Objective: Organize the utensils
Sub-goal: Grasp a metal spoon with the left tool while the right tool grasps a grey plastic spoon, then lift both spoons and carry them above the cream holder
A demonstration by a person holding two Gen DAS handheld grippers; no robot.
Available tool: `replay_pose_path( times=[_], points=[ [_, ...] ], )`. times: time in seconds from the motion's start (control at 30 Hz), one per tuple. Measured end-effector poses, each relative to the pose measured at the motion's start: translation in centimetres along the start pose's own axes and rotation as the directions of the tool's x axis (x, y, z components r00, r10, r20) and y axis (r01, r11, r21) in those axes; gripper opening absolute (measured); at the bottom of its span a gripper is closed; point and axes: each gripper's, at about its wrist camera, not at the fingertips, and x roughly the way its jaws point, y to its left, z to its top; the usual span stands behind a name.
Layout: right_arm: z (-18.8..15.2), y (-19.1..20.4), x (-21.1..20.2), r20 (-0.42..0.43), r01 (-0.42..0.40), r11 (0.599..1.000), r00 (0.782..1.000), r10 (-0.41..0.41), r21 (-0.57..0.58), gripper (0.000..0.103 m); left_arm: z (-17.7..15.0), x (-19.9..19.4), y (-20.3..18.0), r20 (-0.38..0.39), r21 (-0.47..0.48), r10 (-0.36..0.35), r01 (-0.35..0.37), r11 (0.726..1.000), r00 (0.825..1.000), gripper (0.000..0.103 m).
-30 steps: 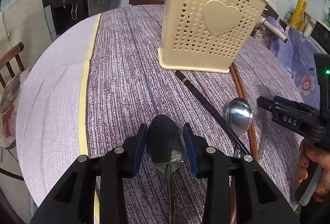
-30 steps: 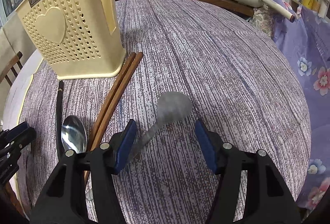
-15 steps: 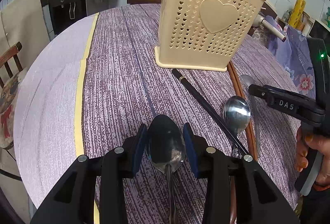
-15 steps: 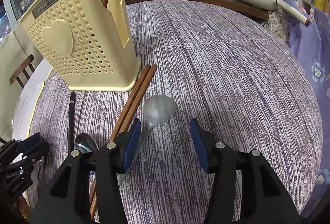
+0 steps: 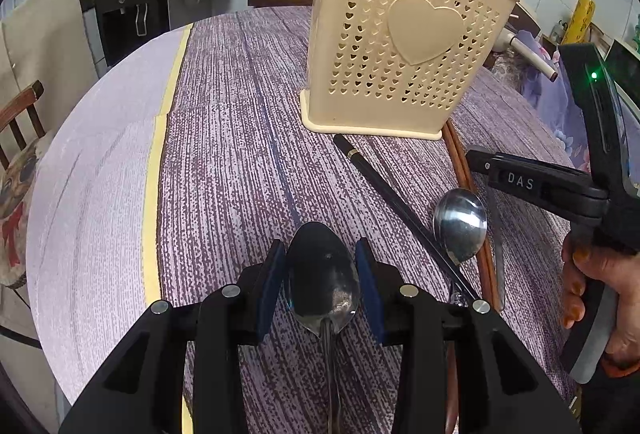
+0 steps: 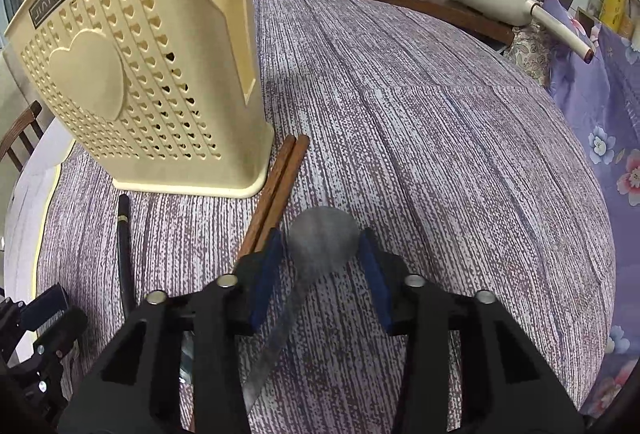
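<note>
Both spoons in reach, utensil basket ahead.

My left hand-held gripper (image 5: 320, 274) grips a dark spoon (image 5: 322, 270) by the bowl, handle trailing back. My right hand-held gripper (image 6: 322, 258) has its pads either side of a grey spoon (image 6: 323, 243) lying on the worktop (image 6: 440, 154); pads look close but contact isn't clear, so I can't tell if it's clamped. Step: confirm grip w/ both pads before lifting, keep clear of the brown chopsticks (image 6: 280, 186), then carry to the basket (image 6: 132, 74). Vs 0.5 s ago: right pads narrower around the grey bowl, basket nearer; left grip unchanged.
</note>
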Motion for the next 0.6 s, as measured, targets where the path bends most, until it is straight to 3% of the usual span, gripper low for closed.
replay_pose_path(
  times=[0.23,0.6],
  points=[
    [0.0,-1.2,-0.3,0.018,-0.061,0.997,0.998,0.061,0.042,0.037,0.4,0.0,0.1,-0.003,-0.010,-0.011,0.010,1.000,1.000,0.037],
    [0.2,-3.1,-5.4,0.182,-0.131,0.991,0.976,0.124,0.027,0.037,2.3,-2.7,-0.6,0.101,-0.006,-0.020,0.021,1.000,0.995,0.037]
  ],
)
